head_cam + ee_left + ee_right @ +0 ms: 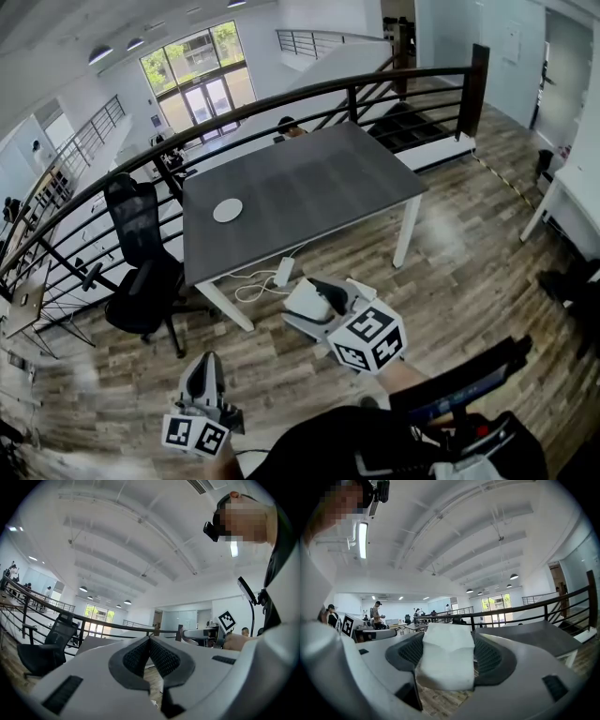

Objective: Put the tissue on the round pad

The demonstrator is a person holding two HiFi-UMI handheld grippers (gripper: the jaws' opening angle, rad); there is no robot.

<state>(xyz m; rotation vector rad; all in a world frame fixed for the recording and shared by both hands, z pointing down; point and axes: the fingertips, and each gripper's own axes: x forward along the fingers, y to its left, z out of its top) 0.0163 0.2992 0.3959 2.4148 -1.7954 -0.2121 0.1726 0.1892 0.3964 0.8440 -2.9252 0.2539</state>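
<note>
The round white pad (227, 210) lies near the left end of the dark grey table (319, 187), far ahead of both grippers. My right gripper (315, 298) is held over the wooden floor in front of the table, shut on a white tissue pack (306, 302). In the right gripper view the tissue pack (445, 660) fills the gap between the dark pads (490, 658) of the right gripper (446, 644). My left gripper (205, 361) hangs lower left, near my body. In its own view the left gripper (150, 639) has its jaws meeting at the tip with nothing between them.
A black office chair (141, 272) stands left of the table. A white power strip (283, 272) with a cable lies on the floor under the table's front edge. A dark railing (281, 98) runs behind the table. A white table (562, 202) stands at the right.
</note>
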